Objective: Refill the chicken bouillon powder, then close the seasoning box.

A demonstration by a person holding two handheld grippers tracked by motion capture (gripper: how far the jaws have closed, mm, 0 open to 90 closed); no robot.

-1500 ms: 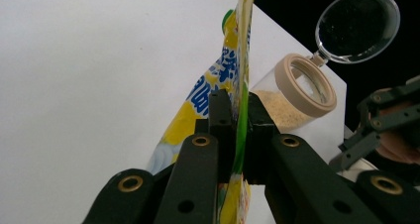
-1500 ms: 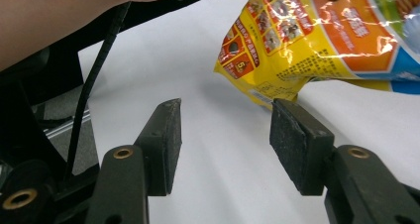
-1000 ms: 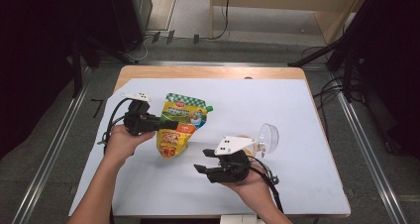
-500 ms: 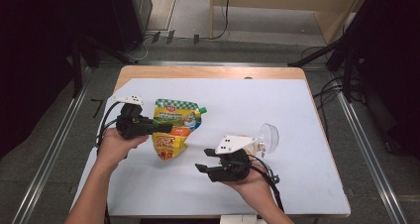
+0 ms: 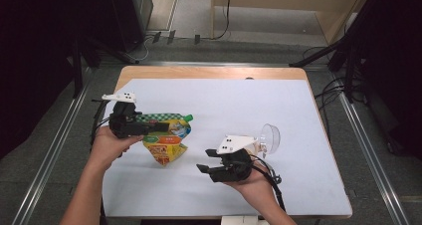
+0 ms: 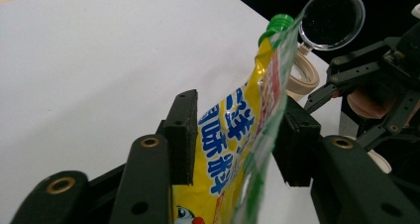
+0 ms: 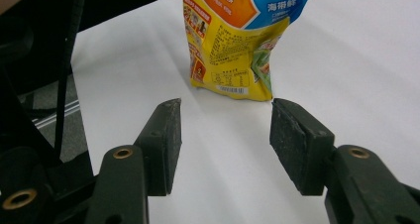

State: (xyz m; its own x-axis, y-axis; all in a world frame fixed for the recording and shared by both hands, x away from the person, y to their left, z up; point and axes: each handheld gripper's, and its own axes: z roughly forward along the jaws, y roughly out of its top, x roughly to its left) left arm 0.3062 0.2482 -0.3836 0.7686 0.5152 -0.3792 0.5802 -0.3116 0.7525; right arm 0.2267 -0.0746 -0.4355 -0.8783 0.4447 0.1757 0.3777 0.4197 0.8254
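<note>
The white-covered worktop (image 5: 298,115) carried a yellow spouted pouch (image 5: 166,135) at left of centre in the high view, leaning in the left gripper (image 5: 154,129). Its jaws had just been opening, pads off the pouch between them. Soft, slick and floppy, it looked best gripped near the stiff green cap (image 6: 275,25). The right gripper (image 7: 223,135) stood spread and empty.

A glossy, crinkled plastic pouch (image 5: 166,138) with a ribbed green cap lies on the matt white tabletop (image 5: 224,105); its far edge shows bare wood. The cup (image 5: 268,137) is clear plastic.
</note>
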